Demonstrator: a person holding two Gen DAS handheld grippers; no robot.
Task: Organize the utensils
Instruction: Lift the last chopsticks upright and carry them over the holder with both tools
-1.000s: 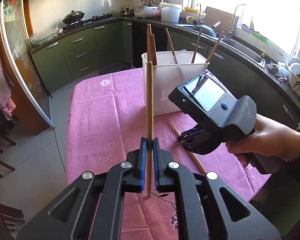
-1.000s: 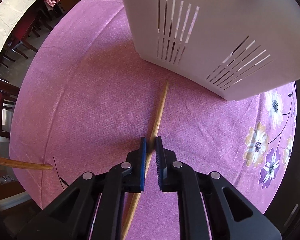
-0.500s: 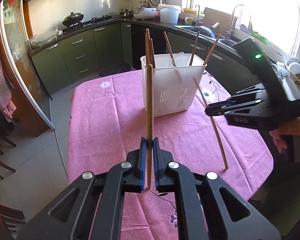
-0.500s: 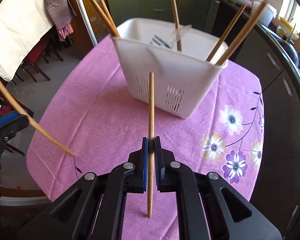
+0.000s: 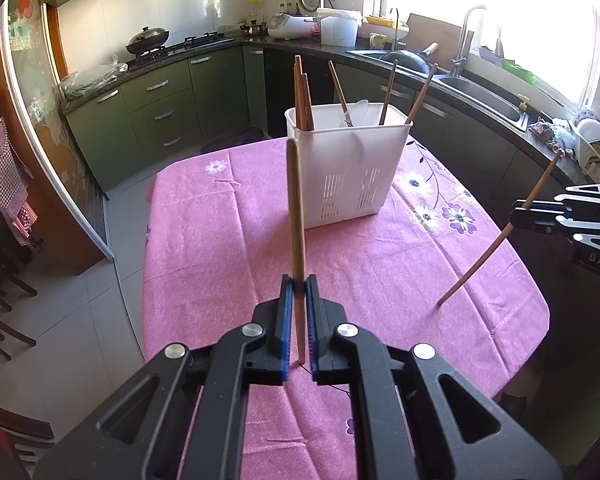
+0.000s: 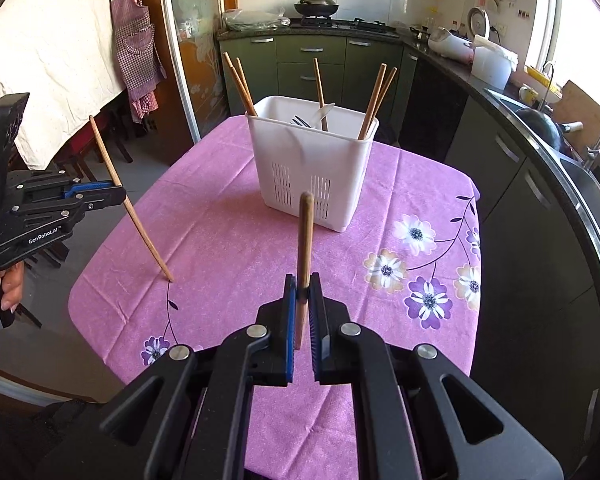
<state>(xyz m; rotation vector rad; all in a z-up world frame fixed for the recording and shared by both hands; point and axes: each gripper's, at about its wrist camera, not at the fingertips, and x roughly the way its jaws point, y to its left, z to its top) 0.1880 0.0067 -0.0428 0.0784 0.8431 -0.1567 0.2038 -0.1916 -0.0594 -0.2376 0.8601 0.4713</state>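
A white slotted utensil holder point(image 5: 346, 168) point(image 6: 312, 164) stands on the pink flowered tablecloth, with several wooden chopsticks, a fork and a white spoon in it. My left gripper point(image 5: 299, 284) point(image 6: 120, 196) is shut on a wooden chopstick point(image 5: 296, 216) point(image 6: 130, 200), held upright above the near side of the table. My right gripper point(image 6: 303, 282) point(image 5: 516, 216) is shut on a second wooden chopstick point(image 6: 305, 248) point(image 5: 500, 236), lifted off the cloth in front of the holder. Both grippers hang short of the holder, one on each side.
The table point(image 5: 220, 240) is small, with its edges close on all sides. Green kitchen cabinets point(image 5: 156, 112), a stove with a wok point(image 6: 316, 6) and a sink counter point(image 5: 480, 92) ring it. A checked apron point(image 6: 136, 48) hangs at the doorway; chairs stand at the left.
My right gripper closed on the chopstick that lay on the cloth beside the holder, lifted it and drew back and up. The left gripper kept still with its chopstick.
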